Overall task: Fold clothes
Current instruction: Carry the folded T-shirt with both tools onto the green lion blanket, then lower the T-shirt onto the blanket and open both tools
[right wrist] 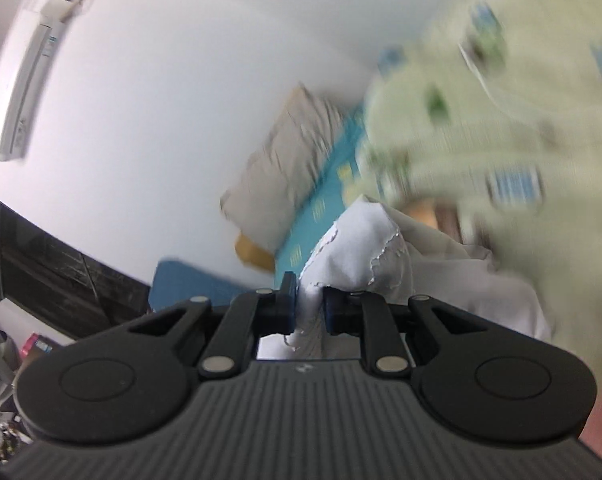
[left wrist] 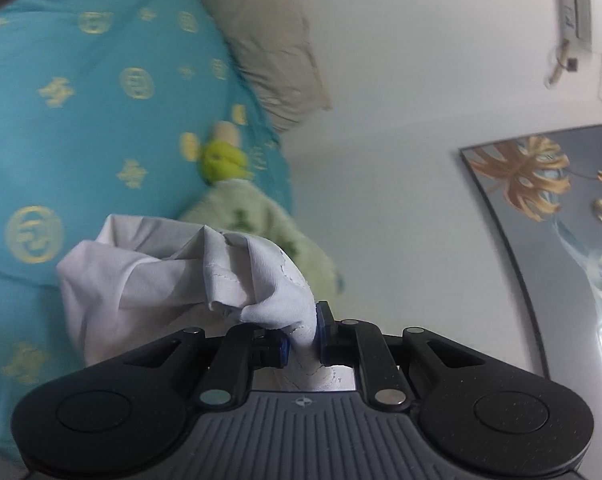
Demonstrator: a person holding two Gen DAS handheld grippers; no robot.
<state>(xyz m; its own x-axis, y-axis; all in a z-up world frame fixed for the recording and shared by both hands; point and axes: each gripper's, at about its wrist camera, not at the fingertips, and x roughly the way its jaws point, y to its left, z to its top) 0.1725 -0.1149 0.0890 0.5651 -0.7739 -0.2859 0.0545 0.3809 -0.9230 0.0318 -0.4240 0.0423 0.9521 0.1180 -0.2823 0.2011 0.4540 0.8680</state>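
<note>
A white garment (left wrist: pixel 173 280) with a cracked print bunches in front of my left gripper (left wrist: pixel 303 340), whose blue pads are shut on a pinch of its cloth. The same white garment (right wrist: pixel 365 248) is clamped between the pads of my right gripper (right wrist: pixel 307 308), shut on another fold. Both grippers are lifted off the bed and tilted, with the cloth hanging away from them. A pale green patterned garment (right wrist: pixel 481 112), blurred, fills the upper right of the right wrist view; in the left wrist view the pale green garment (left wrist: pixel 269 224) lies behind the white one.
A turquoise quilt (left wrist: pixel 81 120) with gold emblems covers the bed. A beige pillow (left wrist: pixel 273 48) rests against the white wall. A framed flower picture (left wrist: pixel 549 220) hangs on the wall, and an air conditioner (right wrist: pixel 25 88) is mounted high. A dark window (right wrist: pixel 53 268) is at lower left.
</note>
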